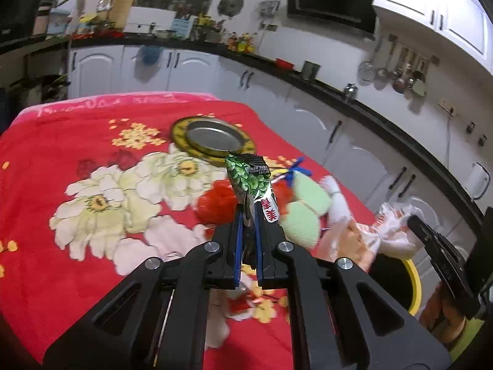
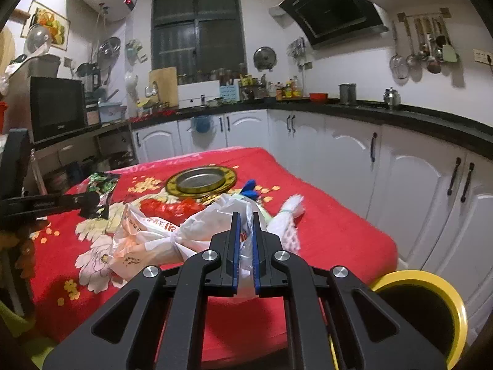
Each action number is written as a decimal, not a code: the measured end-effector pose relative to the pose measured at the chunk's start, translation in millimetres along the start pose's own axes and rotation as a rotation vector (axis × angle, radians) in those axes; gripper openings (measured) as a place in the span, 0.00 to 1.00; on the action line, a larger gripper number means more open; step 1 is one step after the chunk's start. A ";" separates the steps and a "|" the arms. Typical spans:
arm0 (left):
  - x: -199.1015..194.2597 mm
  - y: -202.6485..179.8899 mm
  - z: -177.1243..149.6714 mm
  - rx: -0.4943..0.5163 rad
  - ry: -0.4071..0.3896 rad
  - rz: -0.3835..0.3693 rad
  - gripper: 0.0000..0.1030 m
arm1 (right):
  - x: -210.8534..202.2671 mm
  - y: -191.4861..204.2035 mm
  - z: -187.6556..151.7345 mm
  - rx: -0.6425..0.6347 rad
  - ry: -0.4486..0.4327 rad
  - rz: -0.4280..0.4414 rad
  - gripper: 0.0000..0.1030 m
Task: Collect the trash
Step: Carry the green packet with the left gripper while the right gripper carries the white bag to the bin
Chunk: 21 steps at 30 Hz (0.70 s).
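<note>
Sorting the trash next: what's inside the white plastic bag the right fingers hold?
The white plastic bag is knotted and opaque; orange print shows outside. Its contents are hidden.

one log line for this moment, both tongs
left tongs shut on green wrapper | right tongs shut on white plastic bag | yellow bin beside table, nothing dropped yet

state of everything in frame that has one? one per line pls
left gripper: shut on the green wrapper
green wrapper: pinched upright, held above the table
right gripper: shut on the plastic bag
plastic bag: crumpled, resting on the red cloth
metal plate: flat on the cloth, empty
yellow bin: open, beside the table, contents not visible
cabinet doors: closed
</note>
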<state>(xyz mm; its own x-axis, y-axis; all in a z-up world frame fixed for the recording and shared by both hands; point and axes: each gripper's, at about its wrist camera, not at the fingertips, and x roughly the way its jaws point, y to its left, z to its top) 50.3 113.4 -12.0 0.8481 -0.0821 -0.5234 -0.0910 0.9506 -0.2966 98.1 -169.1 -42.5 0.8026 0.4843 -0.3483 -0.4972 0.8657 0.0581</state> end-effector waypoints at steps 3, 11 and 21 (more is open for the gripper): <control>-1.2 -18.3 -2.1 0.044 -0.006 -0.019 0.03 | -6.3 -7.2 -0.7 0.013 -0.008 -0.020 0.06; -6.0 -58.3 -10.1 0.129 -0.011 -0.079 0.03 | -28.2 -21.9 2.0 0.009 -0.035 -0.067 0.06; 9.2 -97.2 -20.6 0.173 0.022 -0.149 0.03 | -55.0 -64.5 4.8 0.071 -0.059 -0.167 0.06</control>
<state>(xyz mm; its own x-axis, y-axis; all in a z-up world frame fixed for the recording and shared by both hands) 56.2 14.1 -4.5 0.8340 -0.2297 -0.5016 0.1263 0.9646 -0.2317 87.7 -251.0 -22.6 0.8912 0.3375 -0.3030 -0.3323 0.9405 0.0703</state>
